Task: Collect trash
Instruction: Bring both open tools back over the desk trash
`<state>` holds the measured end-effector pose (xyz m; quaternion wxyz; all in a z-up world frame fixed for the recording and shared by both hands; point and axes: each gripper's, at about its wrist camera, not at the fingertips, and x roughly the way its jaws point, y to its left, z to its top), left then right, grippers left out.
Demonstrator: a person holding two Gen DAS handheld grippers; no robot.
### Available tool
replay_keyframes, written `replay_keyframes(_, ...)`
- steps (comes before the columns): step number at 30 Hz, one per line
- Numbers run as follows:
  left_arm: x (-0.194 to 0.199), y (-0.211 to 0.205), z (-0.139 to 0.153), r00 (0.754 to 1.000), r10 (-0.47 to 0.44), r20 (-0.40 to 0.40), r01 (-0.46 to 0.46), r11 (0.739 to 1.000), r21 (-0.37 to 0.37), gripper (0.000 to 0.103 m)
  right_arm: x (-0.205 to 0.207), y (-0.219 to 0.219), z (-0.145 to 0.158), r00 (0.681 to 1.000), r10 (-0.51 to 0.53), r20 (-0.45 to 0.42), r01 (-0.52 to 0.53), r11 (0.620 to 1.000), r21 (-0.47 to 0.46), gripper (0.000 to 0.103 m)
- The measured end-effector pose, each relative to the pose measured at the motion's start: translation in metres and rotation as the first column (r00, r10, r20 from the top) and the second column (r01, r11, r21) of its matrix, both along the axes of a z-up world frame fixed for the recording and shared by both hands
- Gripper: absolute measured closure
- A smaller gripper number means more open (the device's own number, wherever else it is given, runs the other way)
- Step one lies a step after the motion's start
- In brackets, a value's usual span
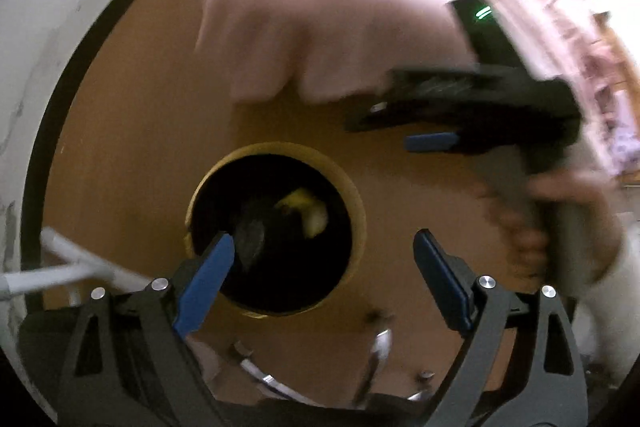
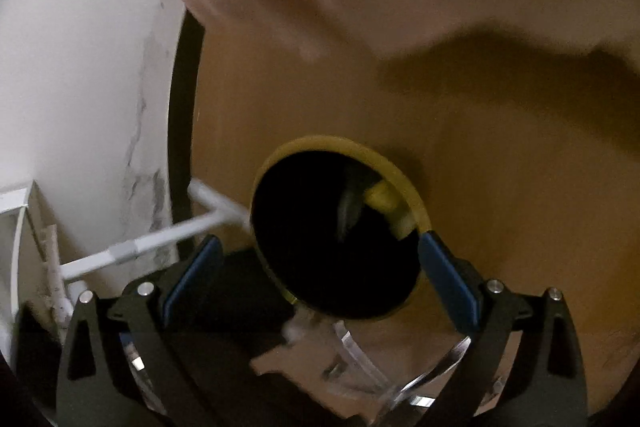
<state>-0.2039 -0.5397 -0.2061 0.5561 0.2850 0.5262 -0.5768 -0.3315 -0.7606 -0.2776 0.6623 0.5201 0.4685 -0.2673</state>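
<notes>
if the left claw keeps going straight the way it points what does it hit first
Probably nothing solid at first: the open left claw points into the bin's dark mouth, so it would likely meet the yellow trash inside; depth is unclear.

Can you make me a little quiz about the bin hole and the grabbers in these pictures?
1. True or false: the left hand-held gripper is squeezing a piece of trash.
2. What colour is the scrap lying down inside the round hole in the wooden top? A) yellow B) red C) green
3. Fill in: in the left wrist view, the right hand-held gripper is seen in front of a ____ sleeve.

Key
1. False. Its blue pads stand wide apart with nothing between them.
2. A, yellow.
3. Pink.
</notes>
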Motion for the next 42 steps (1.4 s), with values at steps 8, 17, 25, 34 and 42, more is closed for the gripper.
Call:
replay_keyframes(8, 0.026, 0.123, 0.218, 0.914, 0.271, 0.302, -0.109, 0.881, -0.46, 0.007, 0.005, 0.067, 0.198, 0.997, 0.079, 0.017, -0.044, 0.704, -0.709, 0.007)
replay_keyframes(17, 0.121, 0.393, 0.266, 0.379, 0.831, 0.407, -0.665, 0.551, -0.504, 0.007, 0.14, 0.179, 0.268, 0.824, 0.512, 0.243, -0.25, 0.712, -0.656, 0.007)
replay_keyframes(25, 0.151, 0.568, 0.238, 0.045, 0.914, 0.404, -0.879, 0.228, -0.418, 0.007, 0.283, 0.367, 0.31, 0.412, 0.87, 0.27, -0.576, 0.478, -0.663, 0.007)
replay_keyframes(34, 0.21, 0.569, 0.204, 0.158, 0.929, 0.335, -0.887, 0.283, -0.365, 0.007, 0.354, 0.542, 0.332, 0.066, 0.983, 0.174, -0.744, 0.165, -0.647, 0.007)
replay_keyframes(42, 0.246, 0.577, 0.184, 0.218, 0.929, 0.298, -0.892, 0.313, -0.325, 0.013, 0.399, 0.615, 0.301, -0.064, 0.998, 0.008, -0.81, -0.047, -0.585, 0.027)
